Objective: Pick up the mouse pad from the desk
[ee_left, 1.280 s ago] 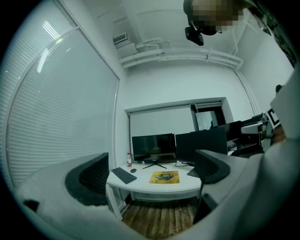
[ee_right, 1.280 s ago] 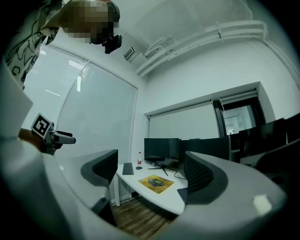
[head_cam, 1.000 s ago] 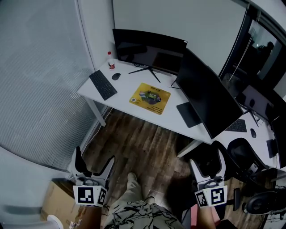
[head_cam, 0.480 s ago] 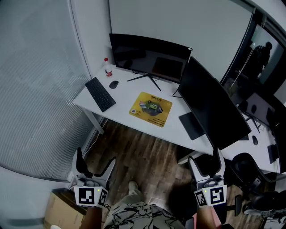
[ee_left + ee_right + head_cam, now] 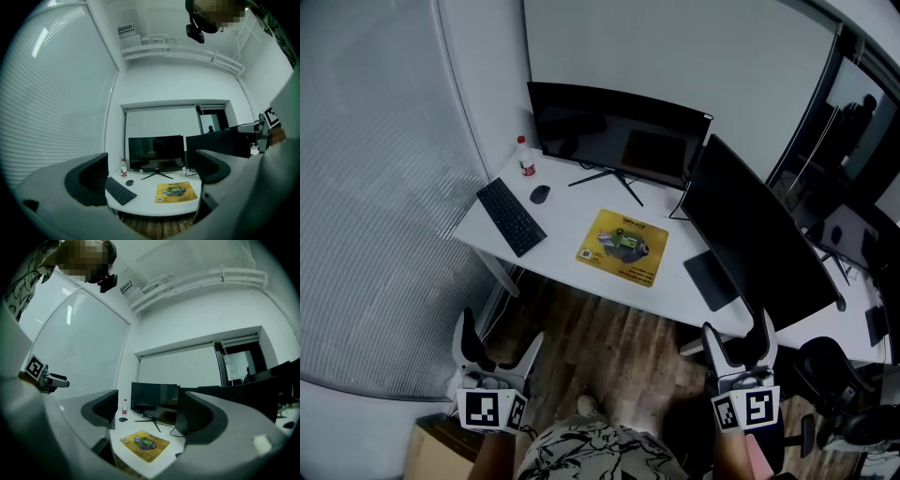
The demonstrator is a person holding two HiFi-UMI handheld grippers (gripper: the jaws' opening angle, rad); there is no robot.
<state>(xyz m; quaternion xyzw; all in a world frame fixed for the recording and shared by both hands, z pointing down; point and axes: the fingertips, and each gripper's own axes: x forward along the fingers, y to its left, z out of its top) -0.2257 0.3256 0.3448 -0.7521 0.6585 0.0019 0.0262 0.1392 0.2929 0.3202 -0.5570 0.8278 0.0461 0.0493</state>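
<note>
Short of desk (image 5: 567, 214) | left gripper (image 5: 500, 333), right gripper (image 5: 737, 328): fingers (image 5: 86, 180) wide apart, empty | mouse pad (image 5: 622, 247) untouched

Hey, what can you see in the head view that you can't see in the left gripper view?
Only the head view: the marker cube on the left gripper, and a dark flat pad by the angled monitor. Only the left gripper view: ceiling pipes, a wall vent, the person's head camera. Both: the yellow mouse pad lying on the white desk, the keyboard, mouse, bottle and curved monitor.
</note>
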